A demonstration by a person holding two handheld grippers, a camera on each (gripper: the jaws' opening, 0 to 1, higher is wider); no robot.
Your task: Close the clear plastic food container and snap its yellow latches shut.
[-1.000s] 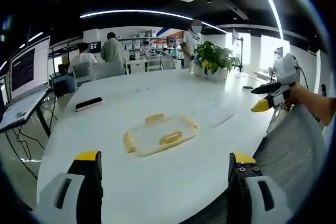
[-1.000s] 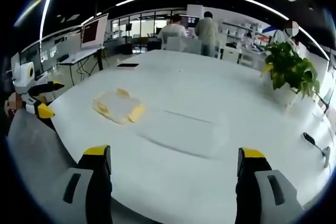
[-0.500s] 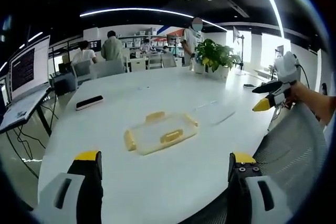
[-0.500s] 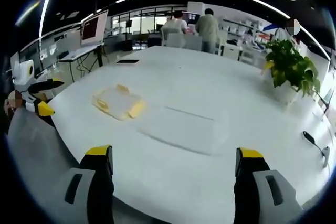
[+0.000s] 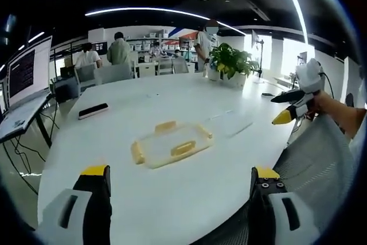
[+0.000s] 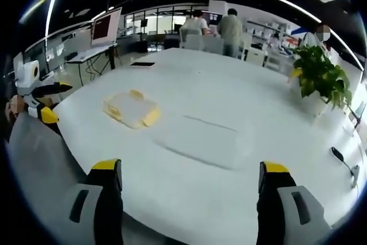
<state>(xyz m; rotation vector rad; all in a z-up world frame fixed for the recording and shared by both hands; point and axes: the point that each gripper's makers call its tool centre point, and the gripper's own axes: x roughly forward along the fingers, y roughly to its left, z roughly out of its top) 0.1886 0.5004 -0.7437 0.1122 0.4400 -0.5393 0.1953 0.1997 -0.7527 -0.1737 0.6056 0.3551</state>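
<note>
Both grippers are held back off the table edge, nothing grasped yet. Left gripper [image 5: 179,199] has its jaws spread wide and empty; the lid [image 5: 170,144], a clear flat piece w/ yellow latches [image 5: 182,148], lies on the white table [image 5: 143,193] ahead of it, roughly centred between the jaws, well apart. Right gripper [image 6: 192,199] is likewise wide open w/ nothing in it; the clear container base [image 6: 200,136] sits ahead of it, about midway between its jaws, and the lid [image 6: 133,109] lies ahead and off toward its left jaw. In the left gripper view, the right gripper [image 5: 292,104] shows far off to the right, held by a hand; in the right gripper view, the left gripper [image 6: 40,101] sits at far left. The step in hand looks like the approach: the lid isn't on the base, they lie near each other but apart. To do it well, prob. bring the left gripper in low along the table, take the lid by a plain rim edge, not by a latch, so latches stay free to swing; keep it level. Right gripper should steady the base wall so it doesn't skid on the slick top. The base is v. transparent, edges hard to read, so line up corners before pressing down.
</note>
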